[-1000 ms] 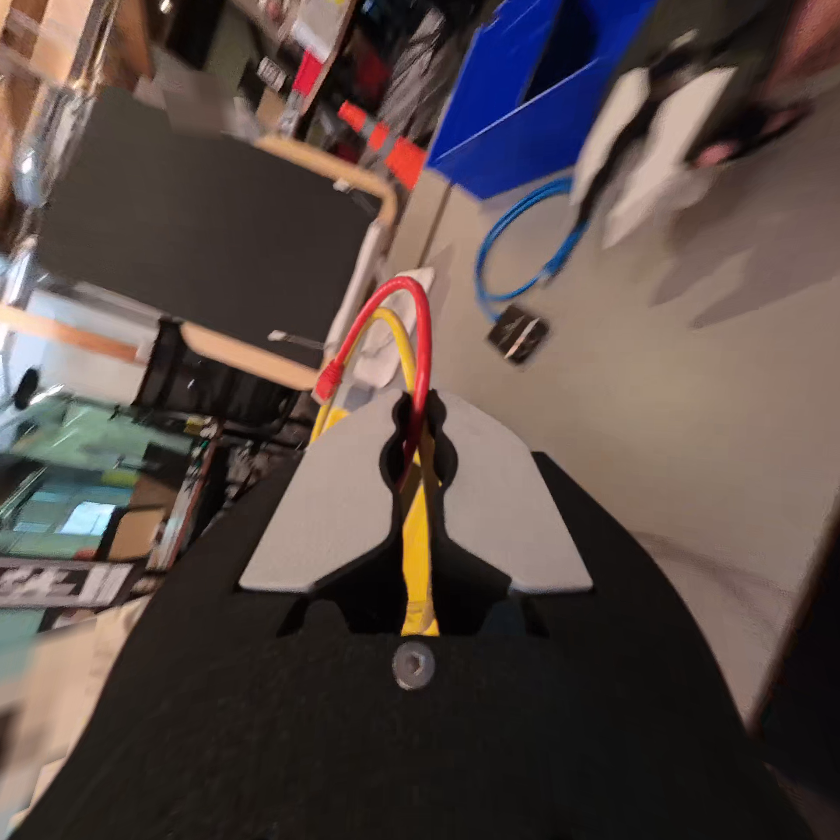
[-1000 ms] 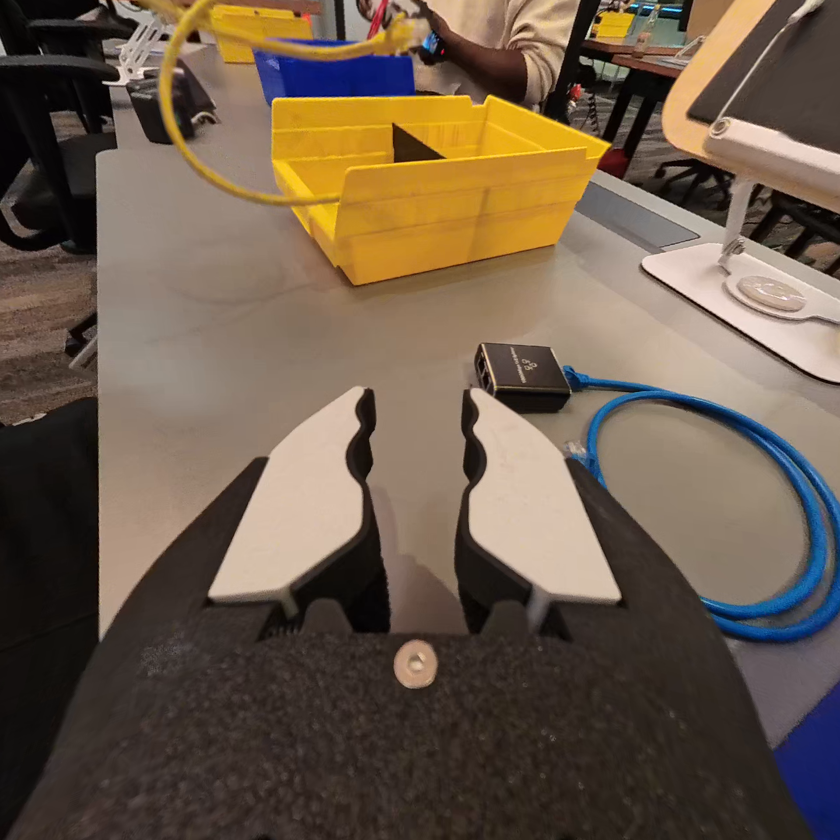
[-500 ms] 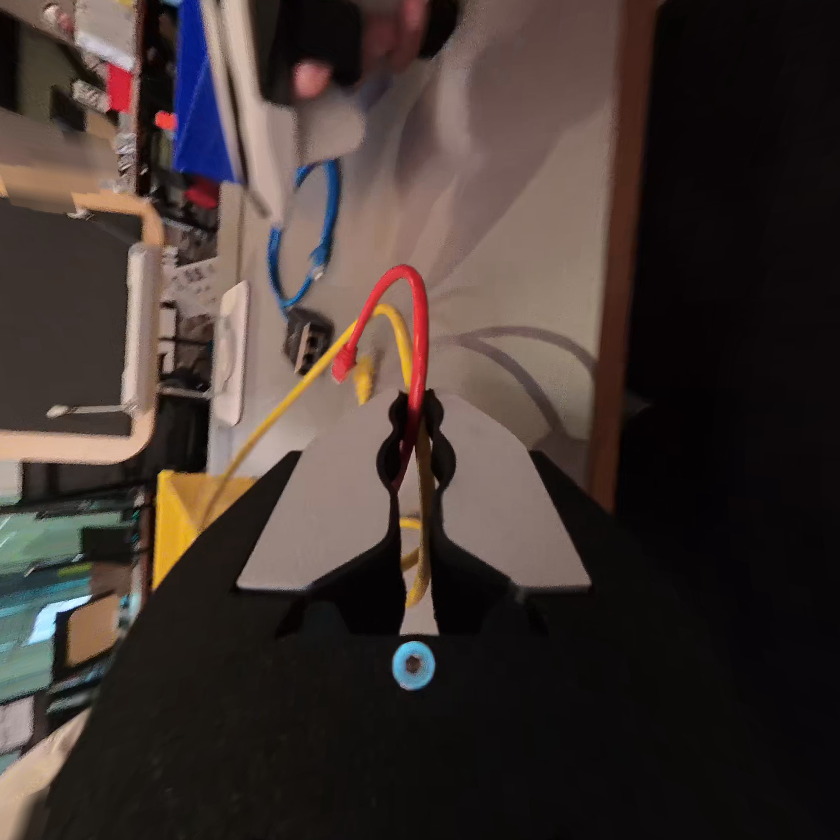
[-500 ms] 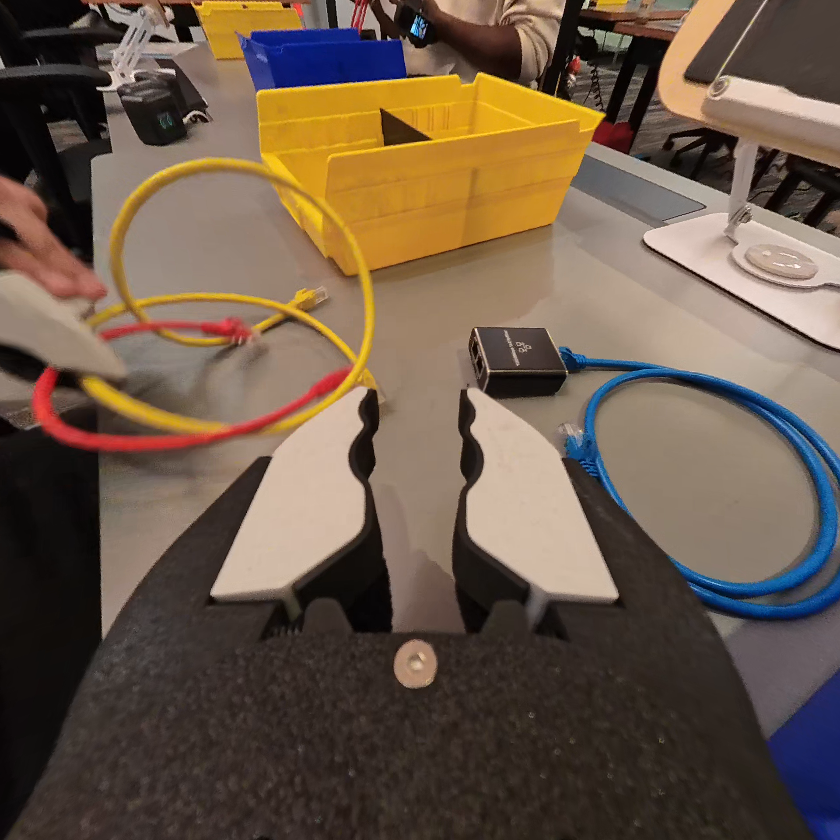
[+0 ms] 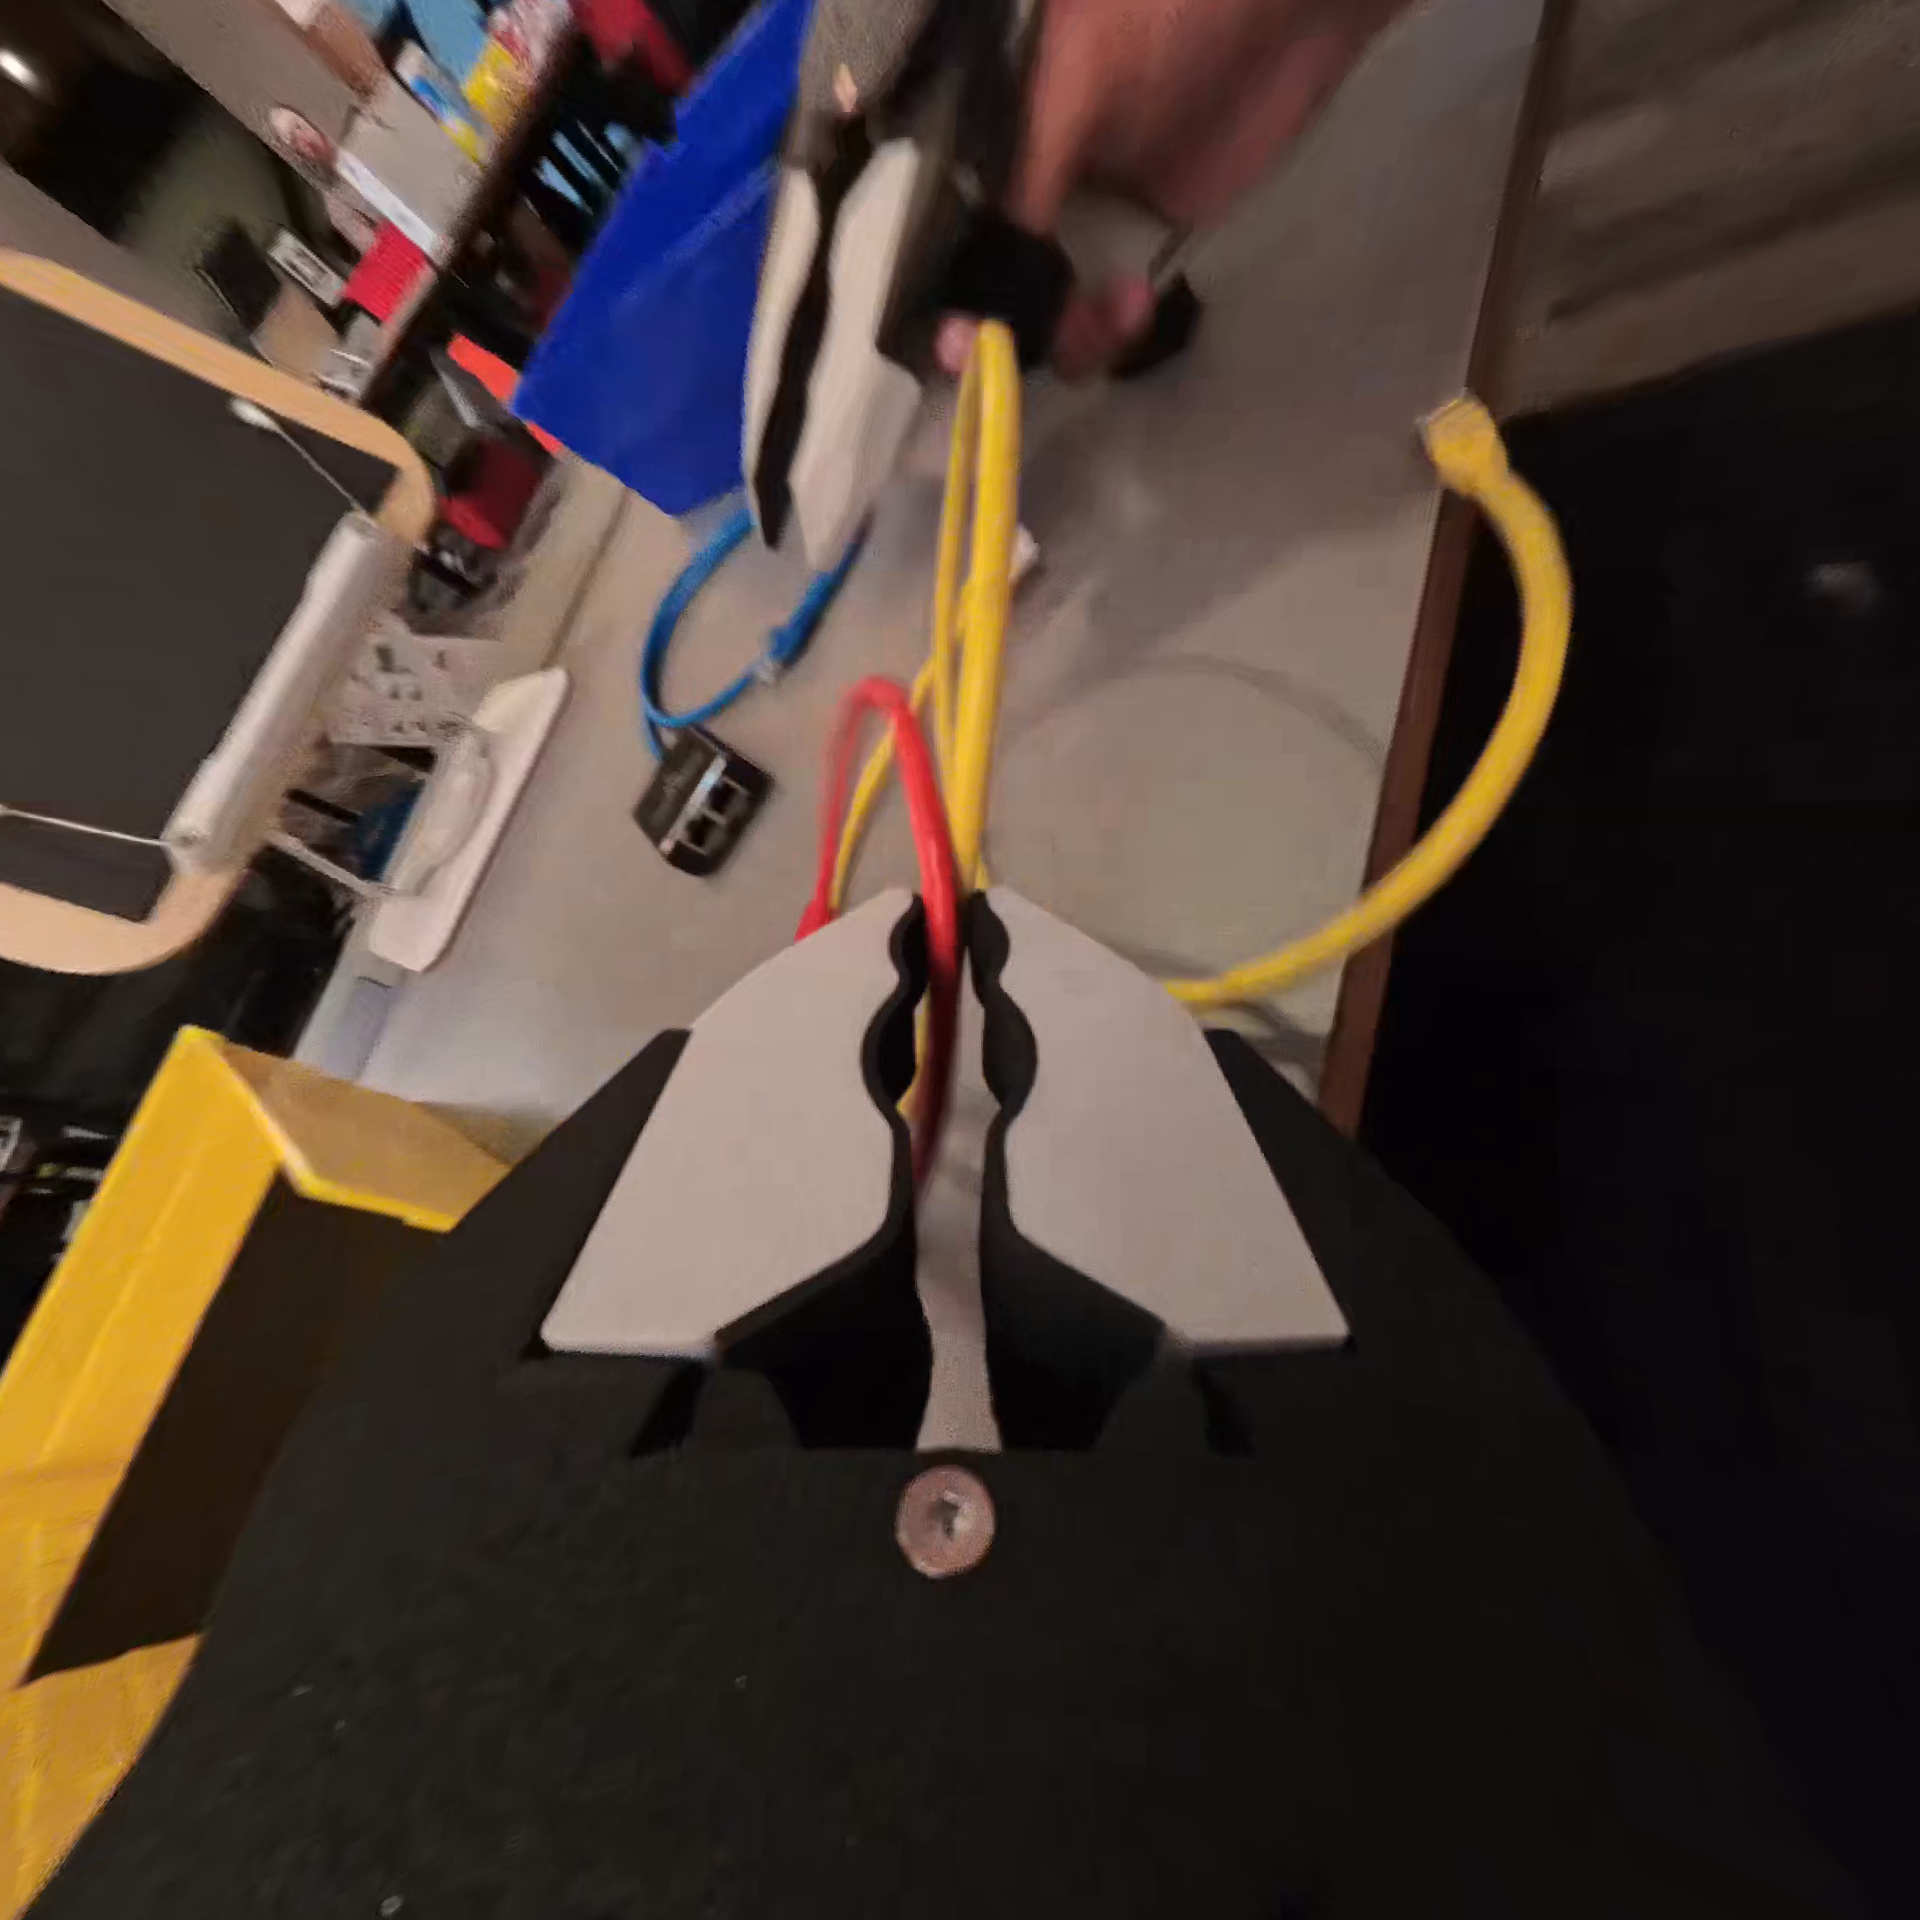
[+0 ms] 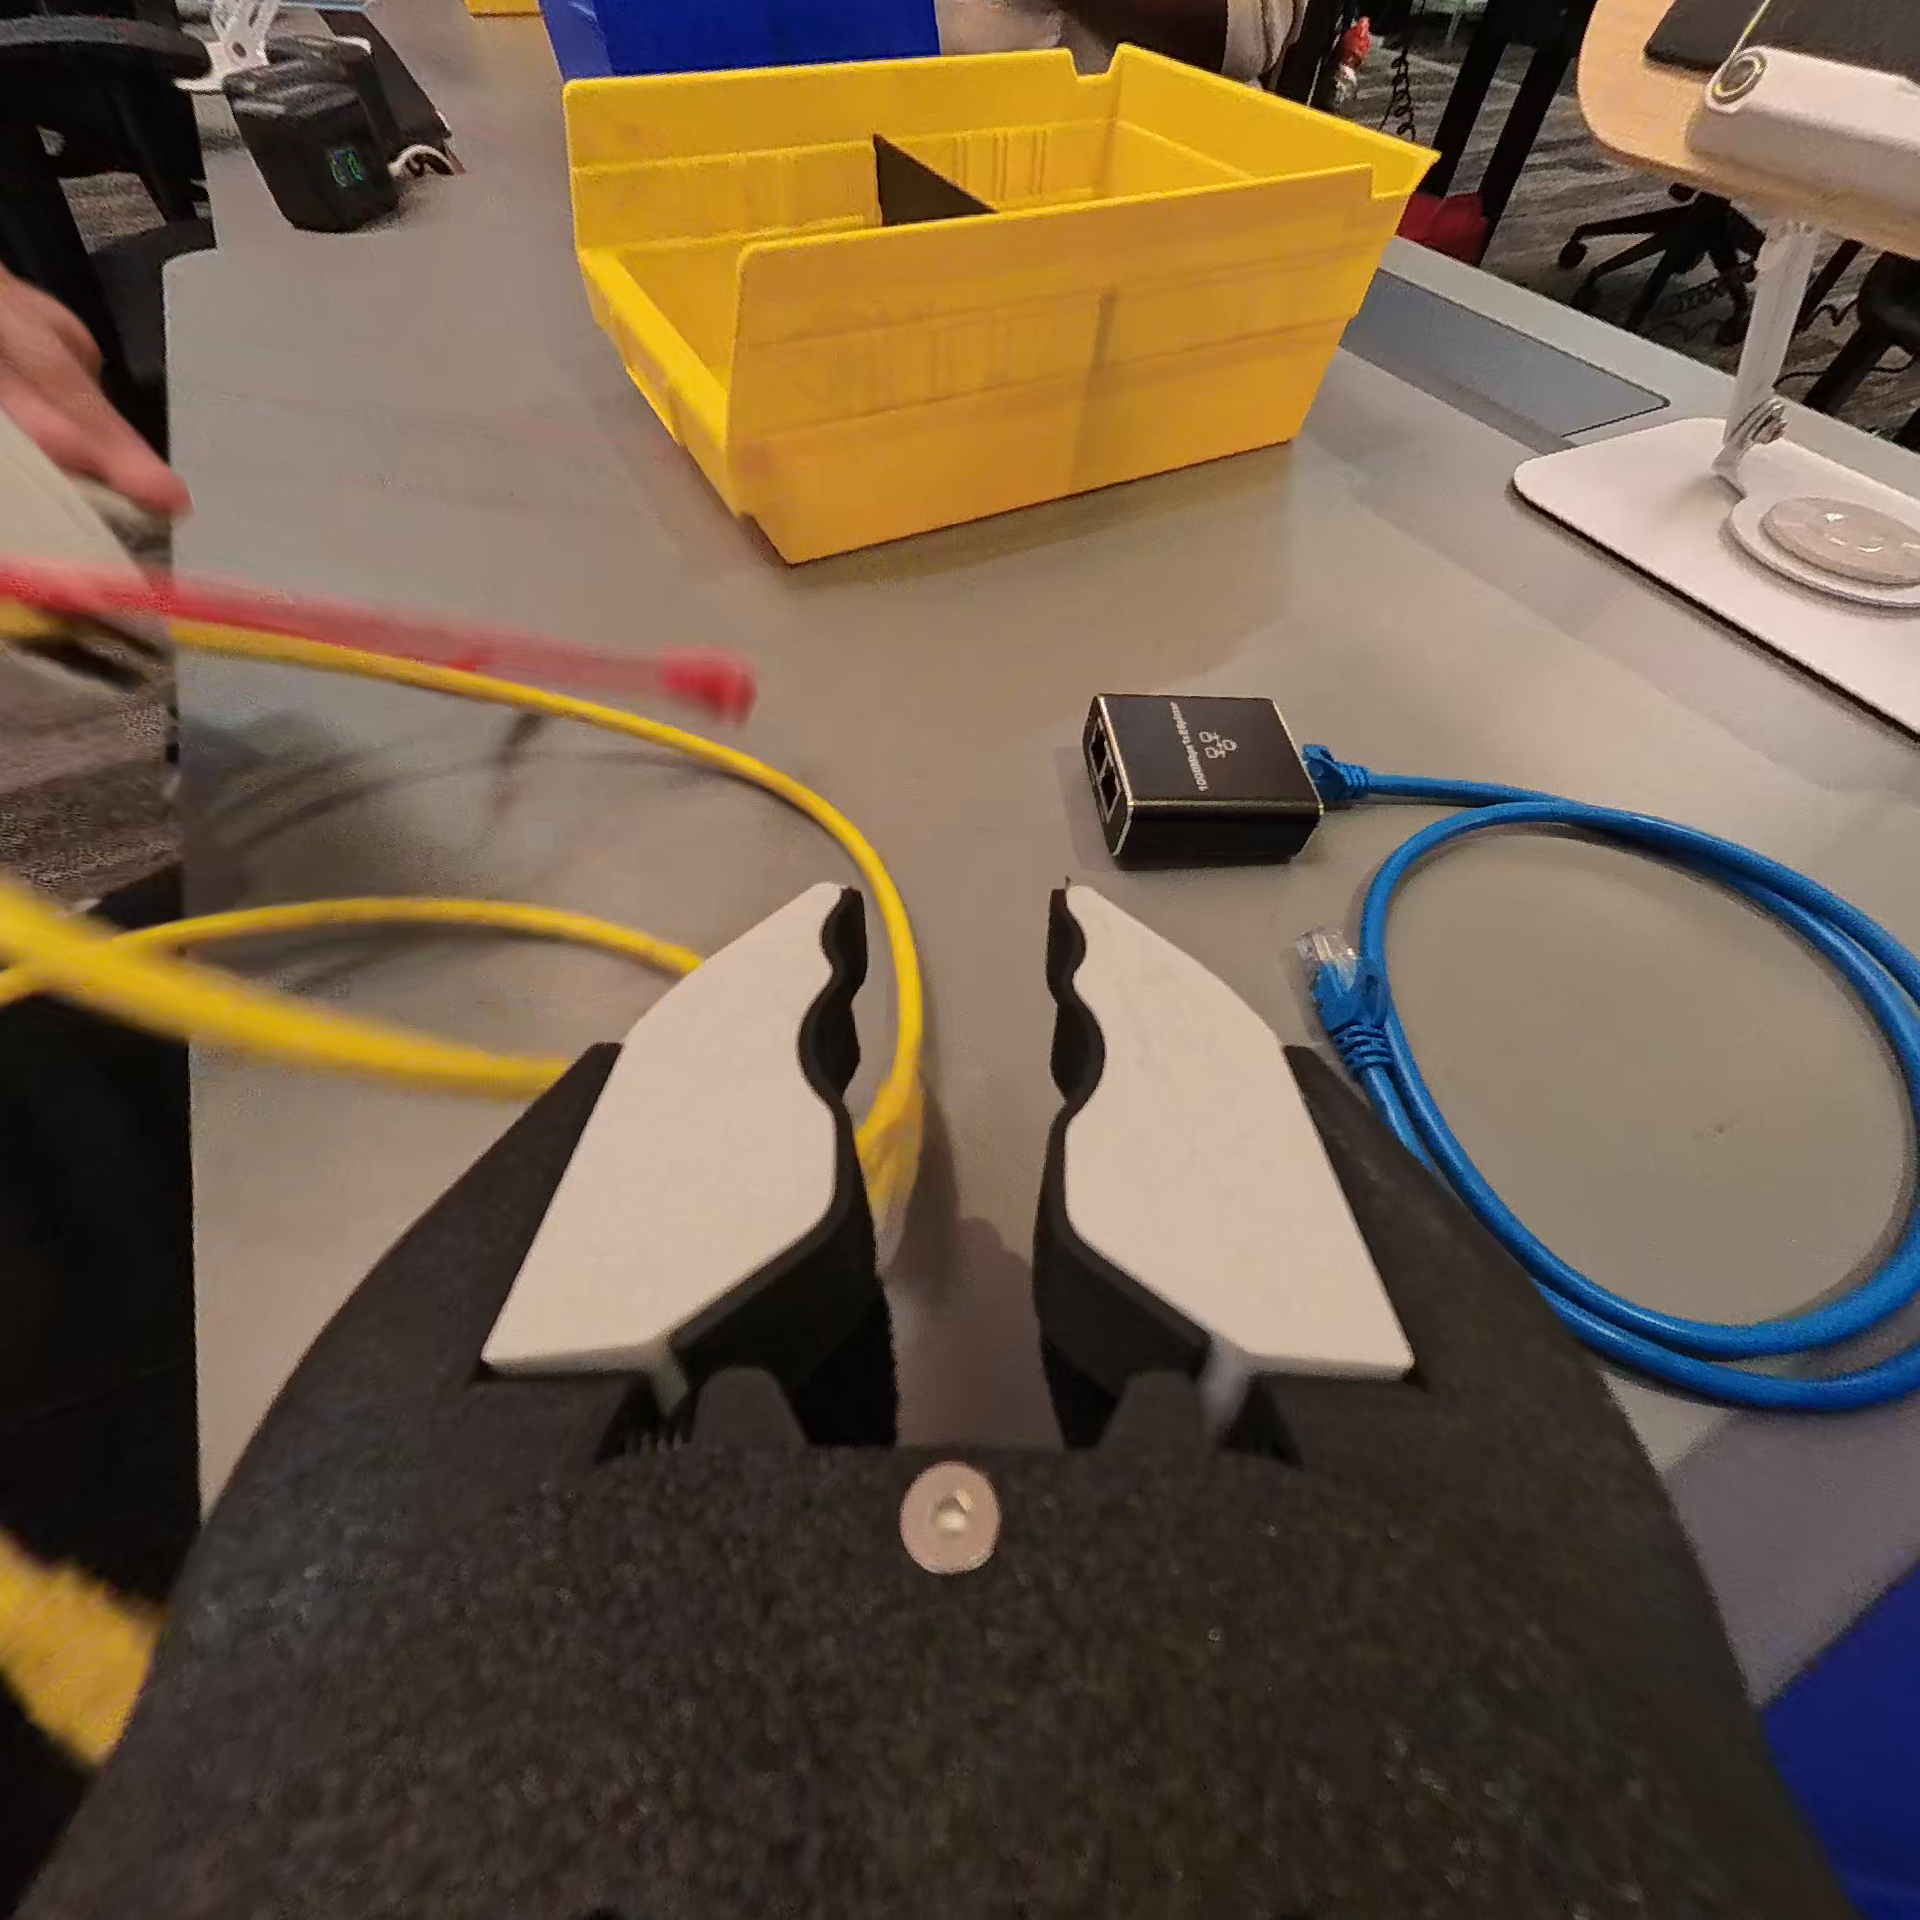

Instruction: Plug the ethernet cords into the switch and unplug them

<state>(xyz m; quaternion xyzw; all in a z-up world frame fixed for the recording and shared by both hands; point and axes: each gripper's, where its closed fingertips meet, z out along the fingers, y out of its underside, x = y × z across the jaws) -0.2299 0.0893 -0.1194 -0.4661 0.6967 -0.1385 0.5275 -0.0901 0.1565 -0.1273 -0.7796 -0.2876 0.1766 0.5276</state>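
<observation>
Left gripper [image 5: 945,914], jaws nearly closed, clamps the red cord [image 5: 928,831] between its fingertips, with strands of the yellow cord [image 5: 977,623] running through the same narrow gap; the red loop rises just ahead of the tips, and one yellow end arcs out to the right, its plug [image 5: 1460,442] hanging past the table edge [image 5: 1403,727]. Right gripper [image 6: 956,914], jaws parted with a clear gap, holds nothing: a bend of the yellow cord [image 6: 904,1018] lies in that gap against the left finger [image 6: 717,1122], not pinched. The red plug [image 6: 712,681] hangs blurred above the grey table [image 6: 520,416], to the left of the switch [image 6: 1200,779]. The switch, a small black box, rests on the table with two open ports facing left (both unfilled) and the blue cord [image 6: 1558,1039] plugged into its opposite end; the blue cord's other plug [image 6: 1335,971] lies loose beside the right finger [image 6: 1195,1122]. Compared with half a second earlier, the yellow loop, then standing to the left of the right gripper, now reaches between its fingers, and the red plug has moved closer to the switch; the right gripper's opening is unchanged, as is the left gripper's hold. The yellow bin [image 6: 987,312] stands beyond the switch; a white stand base [image 6: 1662,520] sits at right. In the left wrist view the right gripper [image 5: 821,416] appears farther off, above the blue cord [image 5: 707,665] and switch [image 5: 701,810].
</observation>
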